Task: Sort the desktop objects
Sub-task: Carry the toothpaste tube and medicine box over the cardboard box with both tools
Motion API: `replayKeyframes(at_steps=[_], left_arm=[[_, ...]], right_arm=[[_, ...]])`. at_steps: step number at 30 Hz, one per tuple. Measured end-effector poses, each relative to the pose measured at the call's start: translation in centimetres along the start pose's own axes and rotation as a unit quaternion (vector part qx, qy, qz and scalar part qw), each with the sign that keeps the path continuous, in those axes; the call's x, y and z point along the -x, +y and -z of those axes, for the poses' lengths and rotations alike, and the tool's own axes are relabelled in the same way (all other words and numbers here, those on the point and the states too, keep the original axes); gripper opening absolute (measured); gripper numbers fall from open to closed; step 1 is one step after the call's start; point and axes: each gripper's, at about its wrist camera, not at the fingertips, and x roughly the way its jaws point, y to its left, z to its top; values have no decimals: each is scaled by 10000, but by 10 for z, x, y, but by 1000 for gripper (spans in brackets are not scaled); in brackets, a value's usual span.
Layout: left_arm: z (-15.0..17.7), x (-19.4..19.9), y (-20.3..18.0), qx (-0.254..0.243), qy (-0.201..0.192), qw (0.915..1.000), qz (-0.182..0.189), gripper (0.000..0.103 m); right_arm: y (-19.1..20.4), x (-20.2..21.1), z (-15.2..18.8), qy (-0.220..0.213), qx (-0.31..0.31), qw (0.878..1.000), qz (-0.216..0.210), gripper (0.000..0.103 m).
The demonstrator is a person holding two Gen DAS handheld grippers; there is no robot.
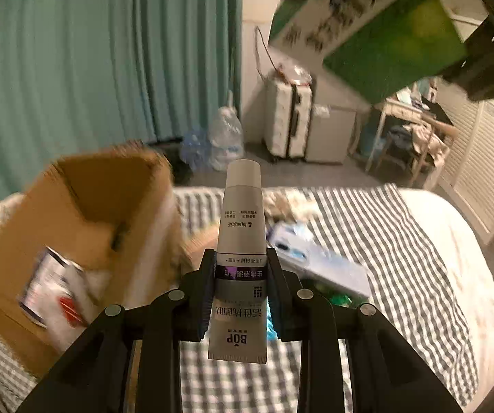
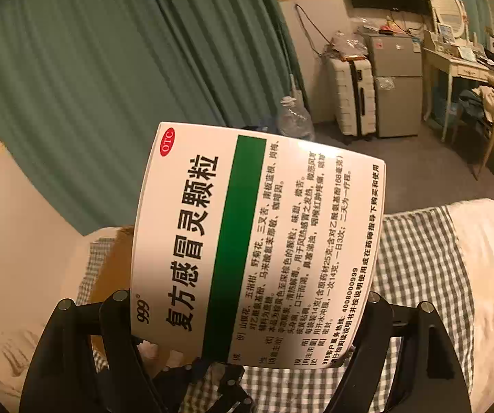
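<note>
The left gripper is pinching a grey toothpaste tube above the checked bed; the cardboard box beside is blurred. The right gripper is clamping a medicine box, which is hiding its fingertips

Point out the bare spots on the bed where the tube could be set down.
Free: the checked sheet right of the flat packet, toward the white edge. Crowded: the middle, between the cardboard box and that packet.
</note>
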Motion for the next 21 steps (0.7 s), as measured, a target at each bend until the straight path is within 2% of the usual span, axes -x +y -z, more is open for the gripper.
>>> replayKeyframes(at_steps=[4, 12, 21], left_arm=[[-15, 20, 21, 133, -241, 9995, -152, 27], [-26, 44, 89, 571, -291, 9947, -806, 27], [-28, 59, 168, 1085, -409, 9803, -1597, 27]], right_arm=[[19, 4, -2, -135, 138, 9997, -144, 80], [55, 0, -6, -203, 300, 9983, -450, 80], [90, -29, 1, 38, 547, 9956, -765, 80]])
